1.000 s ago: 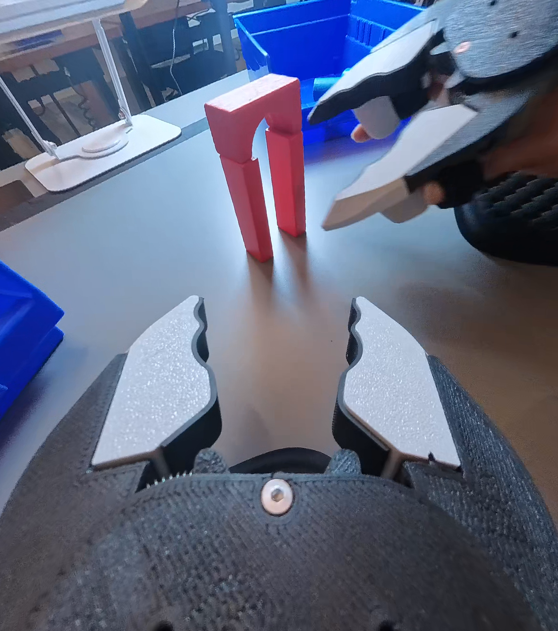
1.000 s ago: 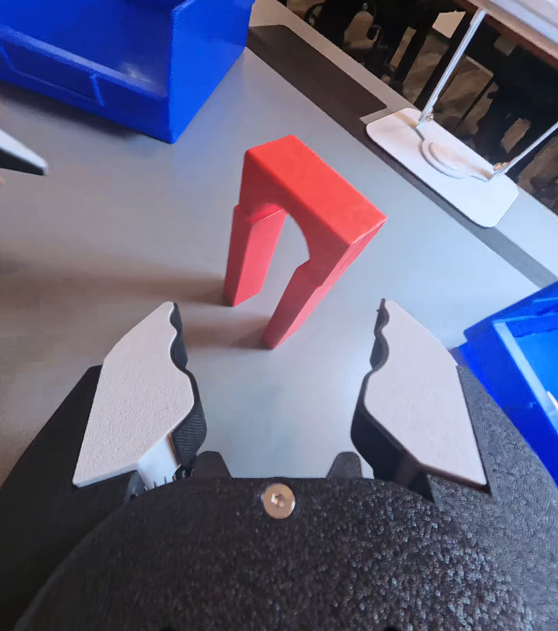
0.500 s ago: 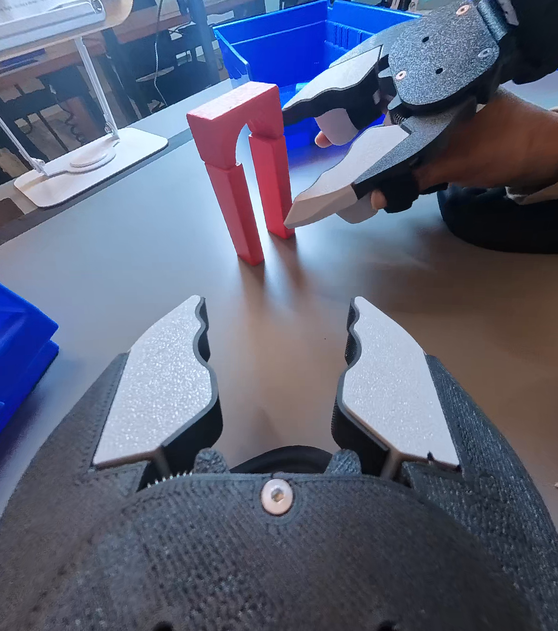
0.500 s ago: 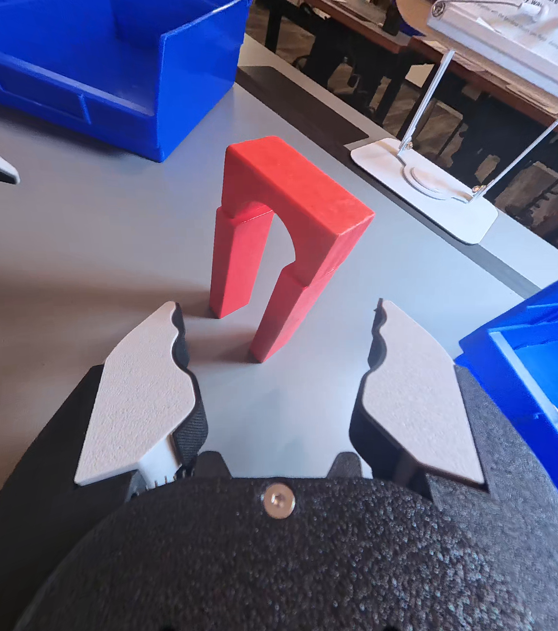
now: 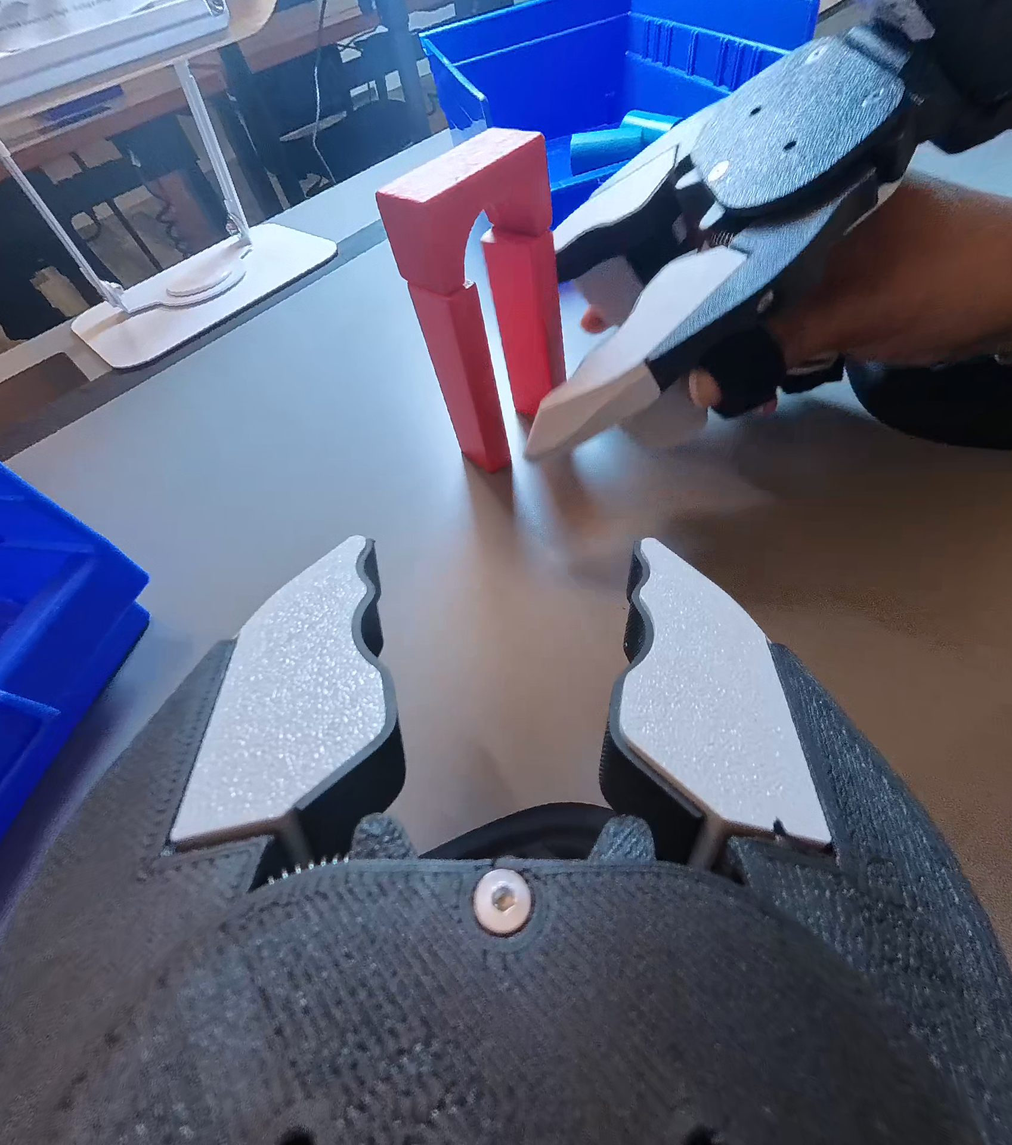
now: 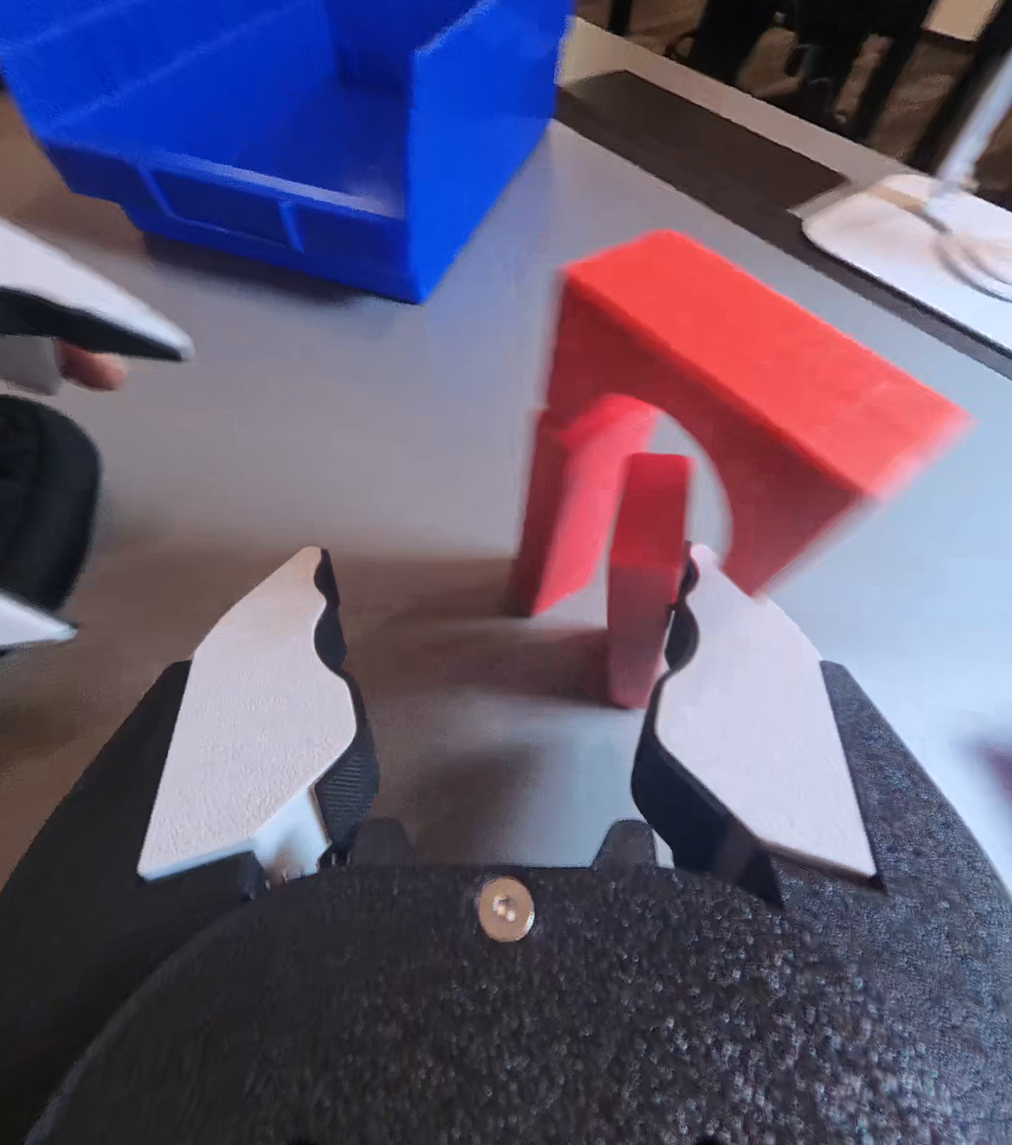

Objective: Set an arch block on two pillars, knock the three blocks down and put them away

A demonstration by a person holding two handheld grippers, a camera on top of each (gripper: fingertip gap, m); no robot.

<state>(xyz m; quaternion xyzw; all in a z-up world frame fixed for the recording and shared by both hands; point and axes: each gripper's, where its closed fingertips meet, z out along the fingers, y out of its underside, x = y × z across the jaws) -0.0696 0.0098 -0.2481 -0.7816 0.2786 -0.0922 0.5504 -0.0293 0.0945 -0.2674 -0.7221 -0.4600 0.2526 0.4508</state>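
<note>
While your left gripper hangs released over the grey table, the red wooden arch block sits on two red pillars ahead. Farther right, your right gripper, fingers spread and empty, touches the near pillar, which leans.

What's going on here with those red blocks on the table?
A person holds a hand-held gripper in each hand. A red arch block sits on two red pillars on the grey table. The right hand-held gripper, open, is pressed against the near pillar, which tilts, so the knock-down seems under way. The left hand-held gripper hovers open, apart. Blue bins wait nearby.
</note>
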